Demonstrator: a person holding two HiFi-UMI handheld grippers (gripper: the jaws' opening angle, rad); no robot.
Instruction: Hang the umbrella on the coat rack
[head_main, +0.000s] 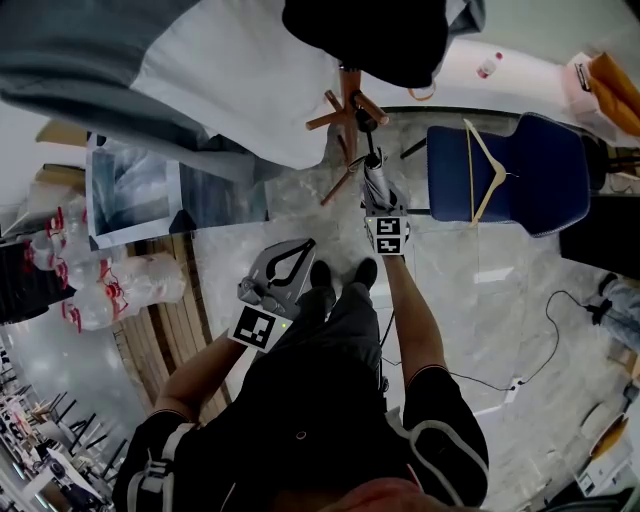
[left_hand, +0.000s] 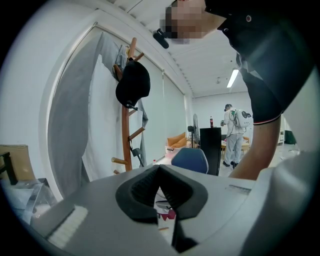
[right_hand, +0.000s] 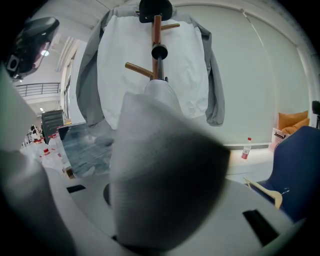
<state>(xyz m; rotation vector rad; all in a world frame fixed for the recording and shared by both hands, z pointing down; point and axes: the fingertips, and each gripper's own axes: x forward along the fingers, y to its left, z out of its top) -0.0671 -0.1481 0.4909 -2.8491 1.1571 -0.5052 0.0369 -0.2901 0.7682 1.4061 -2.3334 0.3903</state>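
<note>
The wooden coat rack (head_main: 345, 108) stands ahead of me with a black cap (left_hand: 133, 82) on top and a grey-and-white jacket (right_hand: 150, 75) draped behind it. My right gripper (head_main: 381, 212) is shut on the folded grey umbrella (head_main: 377, 185), which it holds upright just in front of the rack's lower pegs. In the right gripper view the umbrella (right_hand: 165, 165) fills the middle and hides the jaws; its dark top end sits against the rack pole (right_hand: 157, 30). My left gripper (head_main: 291, 258) hangs lower and to the left, shut with nothing in it, its tips meeting (left_hand: 159, 170).
A blue office chair (head_main: 545, 175) with a wooden hanger (head_main: 488, 165) on it stands right of the rack. A framed picture (head_main: 135, 190) leans at the left, with packs of bottles (head_main: 95, 290) nearby. A cable (head_main: 550, 330) lies on the floor. A person (left_hand: 235, 135) stands far off.
</note>
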